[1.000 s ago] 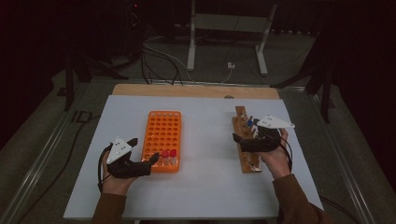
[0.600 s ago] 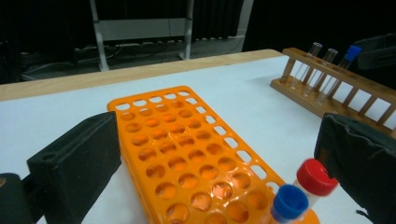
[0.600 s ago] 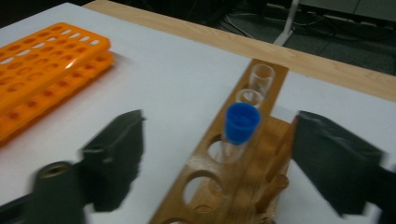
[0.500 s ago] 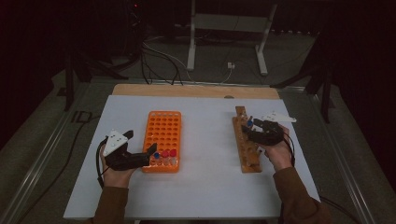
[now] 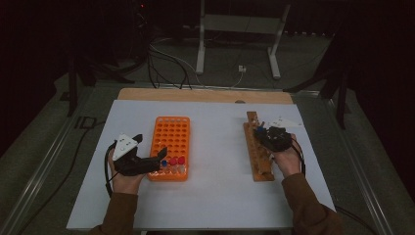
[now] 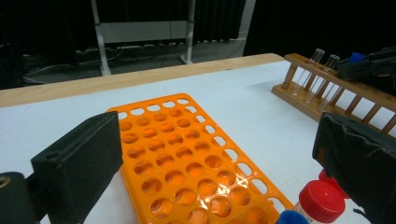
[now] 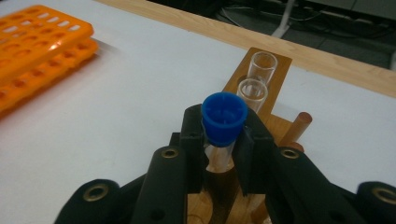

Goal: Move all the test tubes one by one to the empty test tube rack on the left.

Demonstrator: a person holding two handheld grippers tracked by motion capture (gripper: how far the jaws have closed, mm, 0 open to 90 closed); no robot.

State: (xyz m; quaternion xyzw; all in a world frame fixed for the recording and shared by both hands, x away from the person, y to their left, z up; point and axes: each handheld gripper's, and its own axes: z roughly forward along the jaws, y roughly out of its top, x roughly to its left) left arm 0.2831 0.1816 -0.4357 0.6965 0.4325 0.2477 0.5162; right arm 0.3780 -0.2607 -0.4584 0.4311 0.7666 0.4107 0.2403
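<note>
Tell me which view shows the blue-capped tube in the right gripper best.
The right gripper view: the blue-capped tube sits close up, clamped between the right gripper's jaws above the wooden rack. The high view shows a small blue speck; the left gripper view catches the cap far off.
</note>
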